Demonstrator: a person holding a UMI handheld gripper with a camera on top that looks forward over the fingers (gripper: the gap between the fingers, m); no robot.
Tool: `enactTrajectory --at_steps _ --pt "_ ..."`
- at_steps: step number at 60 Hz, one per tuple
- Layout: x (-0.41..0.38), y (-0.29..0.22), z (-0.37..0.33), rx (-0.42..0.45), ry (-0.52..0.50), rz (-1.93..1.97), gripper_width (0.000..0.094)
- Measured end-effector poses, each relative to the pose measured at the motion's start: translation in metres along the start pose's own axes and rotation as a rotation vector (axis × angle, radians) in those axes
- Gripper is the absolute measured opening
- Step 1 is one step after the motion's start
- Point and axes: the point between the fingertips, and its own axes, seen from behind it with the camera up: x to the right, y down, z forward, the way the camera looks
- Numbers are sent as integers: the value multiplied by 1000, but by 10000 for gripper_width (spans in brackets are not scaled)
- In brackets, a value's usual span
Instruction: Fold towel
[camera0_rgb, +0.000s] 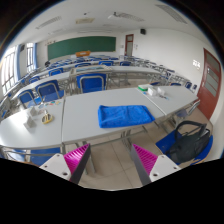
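Gripper (112, 160): held above the floor in front of a white table, both fingers pointing toward it.
Fingers: spread wide apart, nothing between them; only bare floor shows in the gap.
Pads (77, 157): pink, ribbed, one on the inner face of each finger, both uncovered.
Towel (125, 115): blue, lying flat on the white table just beyond the fingers, slightly toward the right finger; near edge close to the table's front edge. It appears already doubled over, with uneven edges at the front.
White table (85, 110): long, light top, running across the view ahead of the gripper; a second table top joins it on the left.
Small object (46, 119): yellowish, standing on the left table top, well apart from the towel; its kind cannot be told.
Bag (190, 142): dark with blue parts and a looped handle, resting low beside the right finger, to the right of the table.
Blue chairs (90, 84): several, ranged behind the table among further rows of desks.
Chalkboard (83, 46): green, on the far wall.
Door (210, 85): reddish-brown, on the right wall.
Windows (12, 68): along the left wall, bright.
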Motion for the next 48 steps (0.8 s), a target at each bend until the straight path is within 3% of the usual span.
enactTrajectory --at_steps 13,32,38,46,48 --pt "-57 -70 116 91 -96 -122 852" --pt "-56 -64 264 -7 -123 -183 824" --pt "-59 -70 272 32 -164 -181 586" --pt "-53 -79 281 60 -164 -270 58" --pt "-54 -80 281 61 -168 -272 39"
